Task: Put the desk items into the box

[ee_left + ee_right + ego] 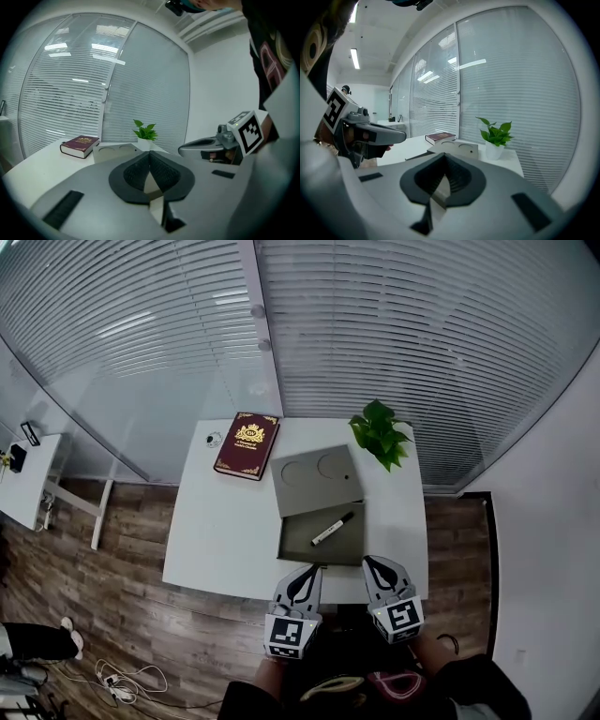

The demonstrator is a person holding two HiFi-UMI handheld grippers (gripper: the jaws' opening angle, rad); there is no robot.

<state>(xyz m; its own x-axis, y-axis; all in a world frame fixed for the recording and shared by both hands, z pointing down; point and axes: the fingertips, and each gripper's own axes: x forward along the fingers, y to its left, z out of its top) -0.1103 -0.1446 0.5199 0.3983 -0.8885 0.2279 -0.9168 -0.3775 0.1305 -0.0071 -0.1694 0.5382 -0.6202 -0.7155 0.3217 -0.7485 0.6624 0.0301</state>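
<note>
at the near edge of the white desk, both grippers hover side by side, pointing toward the blinds. the left gripper has its jaws pressed together with nothing between them, and the right gripper shows the same, its pads meeting on empty air. held low and just short of the box, empty and closed, they look parked between picks, not mid-carry. i judge each would have to spread its jaws before taking anything.

the grey box sits just ahead of the grippers. its lid is folded back flat toward the blinds, two round recesses showing on its face. lying open like that, it leaves the tray free for things to be lowered in from above. inside lies one item only, a black and white marker, resting diagonally toward the tray's right side, with bare floor to its left.

outside the box, a dark red book lies at the far left of the desk, near the lid but apart from it. a small round object sits just left of the book, too small to identify. a potted plant stands at the far right, close to the lid's corner. the book and the round object seem the likeliest things left to pack; whether the plant belongs in the box i cannot tell.
</note>
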